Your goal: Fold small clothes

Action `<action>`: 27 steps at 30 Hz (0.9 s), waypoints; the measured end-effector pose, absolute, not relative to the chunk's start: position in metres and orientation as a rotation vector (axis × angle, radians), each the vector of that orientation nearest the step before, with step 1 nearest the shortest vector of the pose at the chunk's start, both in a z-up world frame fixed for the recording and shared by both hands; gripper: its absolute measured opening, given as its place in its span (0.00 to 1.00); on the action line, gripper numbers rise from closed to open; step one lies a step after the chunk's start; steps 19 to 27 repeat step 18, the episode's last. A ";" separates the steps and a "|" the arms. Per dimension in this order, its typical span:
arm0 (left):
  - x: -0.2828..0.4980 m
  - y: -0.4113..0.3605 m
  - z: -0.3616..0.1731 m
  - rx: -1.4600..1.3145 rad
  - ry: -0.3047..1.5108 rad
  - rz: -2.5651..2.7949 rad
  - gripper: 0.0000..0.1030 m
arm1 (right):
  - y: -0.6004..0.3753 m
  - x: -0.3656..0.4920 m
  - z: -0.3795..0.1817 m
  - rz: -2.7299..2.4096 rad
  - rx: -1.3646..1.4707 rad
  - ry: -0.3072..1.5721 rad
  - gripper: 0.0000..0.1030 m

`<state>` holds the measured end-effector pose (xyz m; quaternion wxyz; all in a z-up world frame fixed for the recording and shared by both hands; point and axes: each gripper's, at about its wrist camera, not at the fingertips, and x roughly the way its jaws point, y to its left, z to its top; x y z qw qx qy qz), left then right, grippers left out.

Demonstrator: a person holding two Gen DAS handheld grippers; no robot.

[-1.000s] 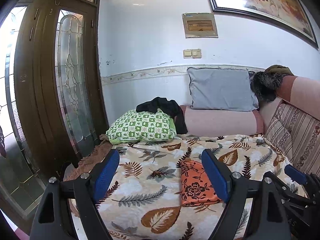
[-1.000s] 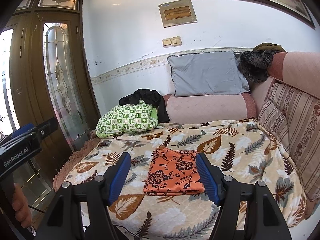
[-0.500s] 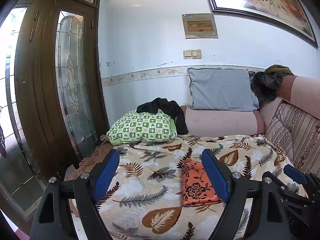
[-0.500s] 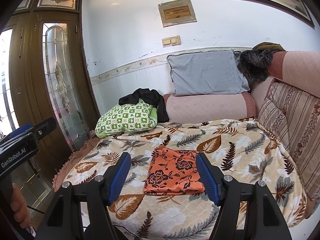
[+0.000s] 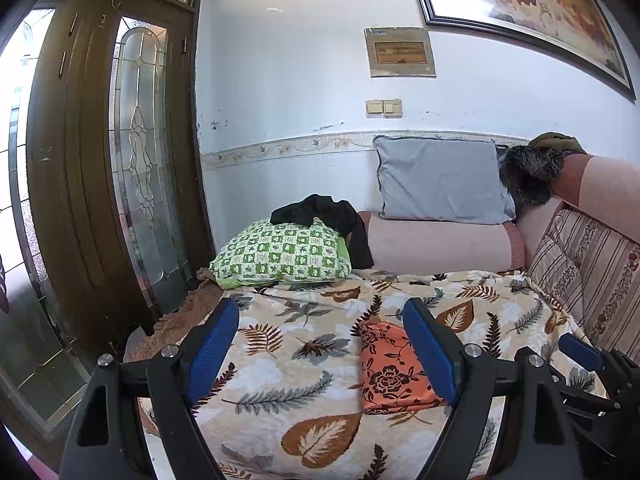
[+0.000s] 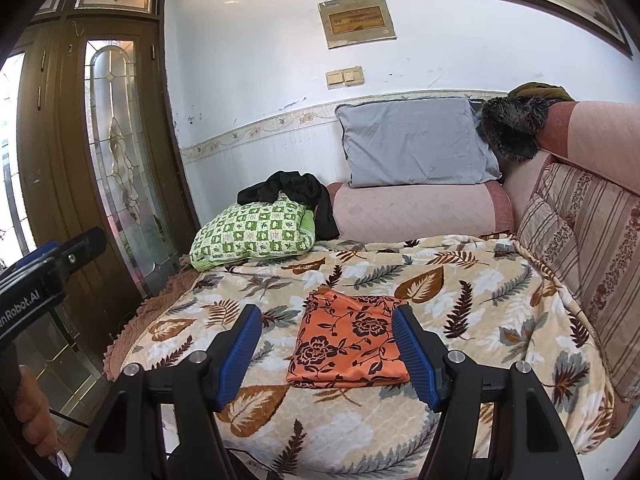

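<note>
An orange cloth with dark flowers (image 6: 348, 344) lies folded into a flat rectangle on the leaf-print blanket (image 6: 480, 320). It also shows in the left wrist view (image 5: 390, 368), partly behind the right finger. My left gripper (image 5: 320, 344) is open and empty, held above the blanket to the left of the cloth. My right gripper (image 6: 326, 352) is open and empty, held back from the cloth near the blanket's front edge. The left gripper's body (image 6: 44, 280) shows at the left of the right wrist view.
A green checked pillow (image 6: 252, 236) with a black garment (image 6: 296, 196) on it lies at the back left. A grey pillow (image 6: 416, 144) leans on the wall. Striped cushions (image 6: 580, 248) line the right. A wooden glazed door (image 5: 100, 200) stands left.
</note>
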<state>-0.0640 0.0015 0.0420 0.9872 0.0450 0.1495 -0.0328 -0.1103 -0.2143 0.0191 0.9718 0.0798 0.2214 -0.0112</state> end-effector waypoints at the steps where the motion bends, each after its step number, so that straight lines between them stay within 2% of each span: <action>1: -0.064 0.002 0.042 0.091 0.300 -0.068 0.82 | -0.213 -0.109 0.018 -0.021 0.160 0.449 0.69; 27: -0.044 -0.002 0.033 0.062 0.292 -0.104 0.82 | -0.211 -0.086 0.018 -0.022 0.163 0.451 0.69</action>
